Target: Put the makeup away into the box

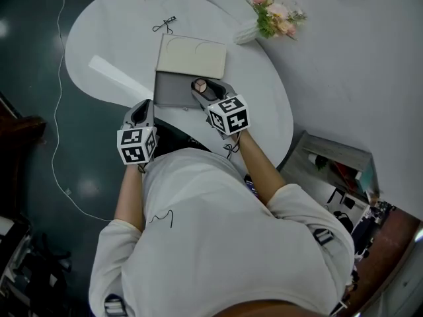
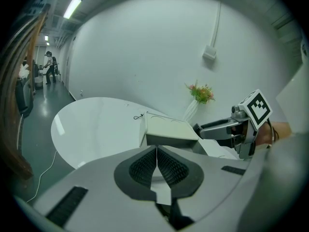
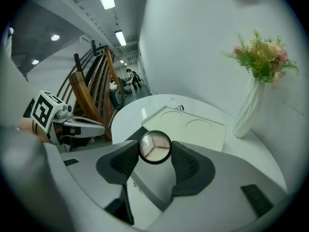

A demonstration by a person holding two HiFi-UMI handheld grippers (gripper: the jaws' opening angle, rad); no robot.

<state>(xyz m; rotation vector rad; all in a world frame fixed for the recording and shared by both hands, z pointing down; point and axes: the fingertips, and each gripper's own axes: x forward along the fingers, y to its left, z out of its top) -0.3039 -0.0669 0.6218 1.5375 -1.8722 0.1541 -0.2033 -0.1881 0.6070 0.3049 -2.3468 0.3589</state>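
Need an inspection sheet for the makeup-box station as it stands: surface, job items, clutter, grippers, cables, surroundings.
Surface: white oval table.
Job's things: open box, cream lid lying behind its grey base; round compact held near the base; eyelash curler beyond the lid.
Clutter: vase of flowers at the table's far edge.
Grippers: left hand-held gripper shut, nothing in it; right hand-held gripper shut on the round compact.
Cables: white cable on the floor.
Surroundings: dark floor, white wall, a person far off.
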